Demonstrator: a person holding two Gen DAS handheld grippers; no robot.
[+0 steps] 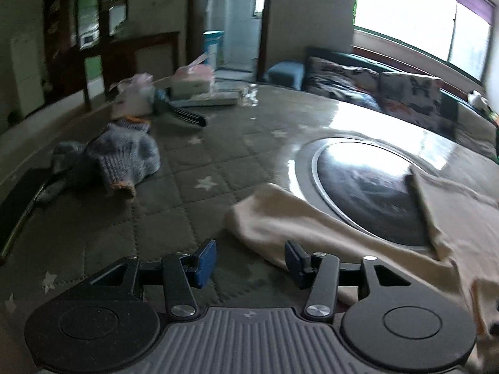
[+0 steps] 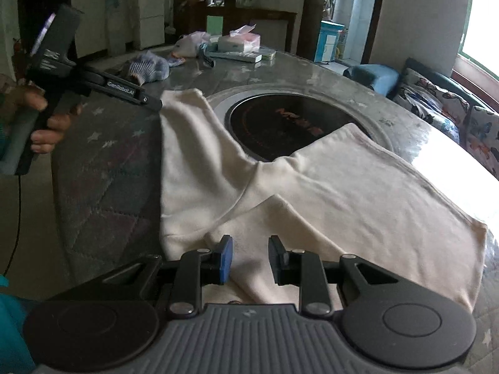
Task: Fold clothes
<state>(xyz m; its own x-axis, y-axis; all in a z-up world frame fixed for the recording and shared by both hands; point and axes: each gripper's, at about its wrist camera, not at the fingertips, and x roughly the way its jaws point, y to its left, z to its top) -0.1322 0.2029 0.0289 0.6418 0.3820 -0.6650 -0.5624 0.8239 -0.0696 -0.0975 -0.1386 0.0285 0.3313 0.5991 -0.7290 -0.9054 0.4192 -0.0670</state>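
Observation:
A cream garment (image 2: pixel 312 187) lies spread on the round table, with two leg-like parts reaching toward the black round hob (image 2: pixel 274 124) in the middle. It also shows in the left wrist view (image 1: pixel 327 224), partly over the hob (image 1: pixel 368 180). My right gripper (image 2: pixel 250 258) is open and empty, just above the garment's near edge. My left gripper (image 1: pixel 251 263) is open and empty, over the grey quilted cloth beside the tip of one cream leg. The left tool, held by a hand, also shows in the right wrist view (image 2: pixel 93 84).
A blue-grey knitted garment (image 1: pixel 124 155) lies at the table's far left. Beyond it are a black comb (image 1: pixel 190 118), a plastic bag (image 1: pixel 134 96) and a tissue box (image 1: pixel 193 78). A sofa with patterned cushions (image 1: pixel 389 93) stands behind the table under the window.

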